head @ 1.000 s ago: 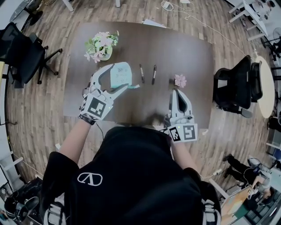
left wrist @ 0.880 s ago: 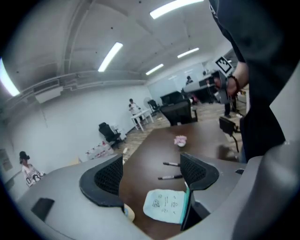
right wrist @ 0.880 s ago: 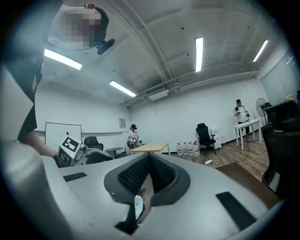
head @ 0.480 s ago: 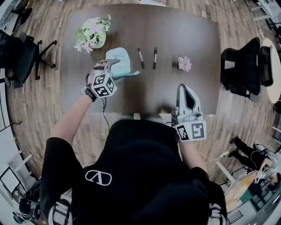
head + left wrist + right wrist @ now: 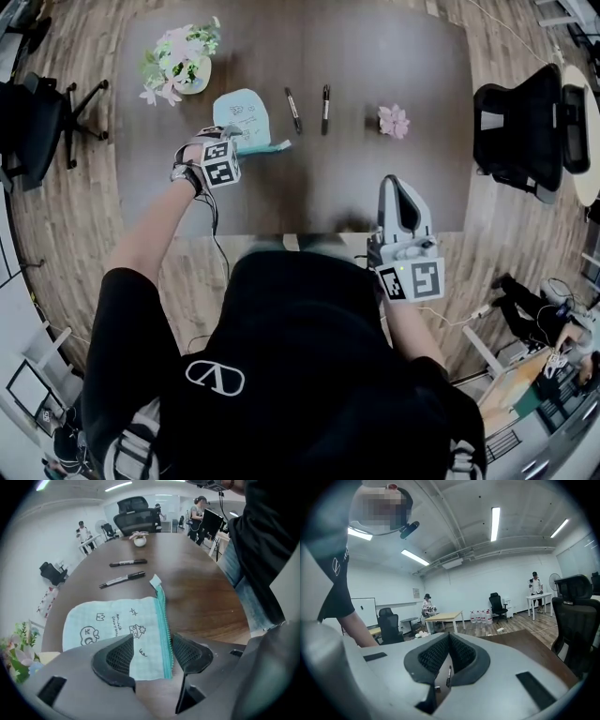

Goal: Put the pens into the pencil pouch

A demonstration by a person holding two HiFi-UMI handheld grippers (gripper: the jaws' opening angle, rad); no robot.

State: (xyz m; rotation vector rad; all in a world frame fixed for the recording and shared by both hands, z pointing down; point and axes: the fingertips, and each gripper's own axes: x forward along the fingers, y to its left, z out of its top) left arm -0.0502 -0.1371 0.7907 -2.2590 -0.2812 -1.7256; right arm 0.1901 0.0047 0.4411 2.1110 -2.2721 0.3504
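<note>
Frankly, nothing of the job is done yet. Both pens (image 5: 292, 110) (image 5: 325, 108) lie bare on the worktop (image 5: 328, 187), side by side but apart, at about 3 o'clock from the pencil pouch (image 5: 242, 114) in your head view. Neither one touches the pouch. The pouch itself lies flat at roughly 11 o'clock from you, with its teal zipper (image 5: 162, 620) along the edge nearest the pens. Whether that zipper is undone cannot be read from these views. By my judgement, everything is left: secure the pouch, get it open if it is closed, then carry in each pen.

Your left claw (image 5: 230, 141) points steeply down over the pouch's near end. Its jaws have just been closing, yet they stand well apart. In the left gripper view the corner of the pouch and its zipper edge sit between them, and the pads (image 5: 115, 656) do not press on the cloth, so you hold nothing there.

Your right claw (image 5: 398, 187) hangs at the worktop's near edge, about 1 o'clock from you, well apart from the pens. Its jaws are fully together and empty.
</note>
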